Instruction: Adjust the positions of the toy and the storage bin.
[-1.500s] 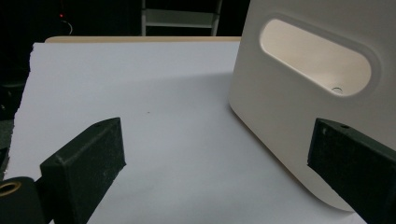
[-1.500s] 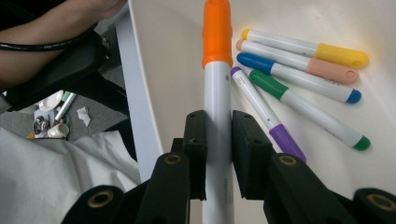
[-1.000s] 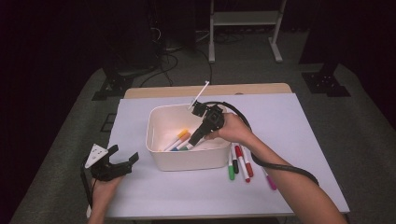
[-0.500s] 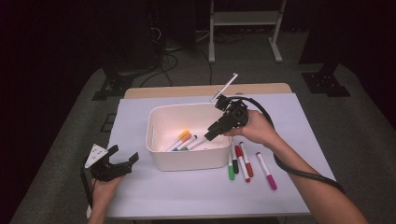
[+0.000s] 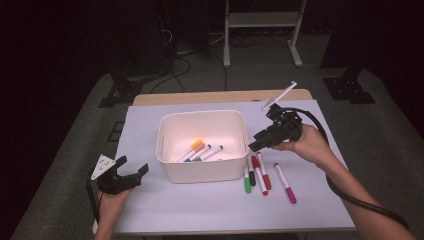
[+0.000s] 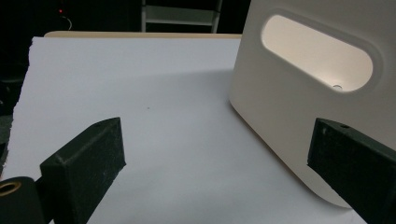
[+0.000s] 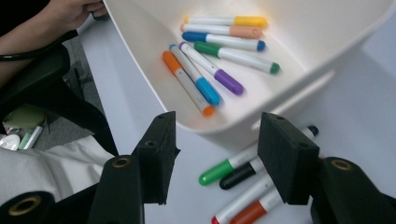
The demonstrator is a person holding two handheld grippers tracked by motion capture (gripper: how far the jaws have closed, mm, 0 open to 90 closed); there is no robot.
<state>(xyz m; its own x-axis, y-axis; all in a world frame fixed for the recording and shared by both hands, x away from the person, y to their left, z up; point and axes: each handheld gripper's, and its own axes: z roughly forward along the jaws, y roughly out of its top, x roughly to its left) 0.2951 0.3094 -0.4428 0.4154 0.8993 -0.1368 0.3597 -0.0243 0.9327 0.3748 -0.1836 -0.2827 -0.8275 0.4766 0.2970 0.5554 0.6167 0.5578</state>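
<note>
White bin [image 5: 200,170] sits upright mid-worktop, open top, with a slot handle in its side. Inside, a loose bunch of markers [image 7: 219,51] lies flat: yellow, orange, blue, green, purple caps. Four more markers [image 5: 260,175] lie on the worktop just right of the bin, roughly parallel: green, black, red, pink.

Your white bin [image 5: 202,170], mid-frame in the high view, looks like smooth, faintly glossy plastic. The markers inside it [image 7: 212,70] have slick plastic barrels with shiny coloured caps. The surface [image 5: 200,210] wears a matt white sheet, paper-like, with a pale wood edge at its top [image 5: 220,96]. Your jaws carry matt black pads [image 6: 93,163], finely rough like foam.
</note>
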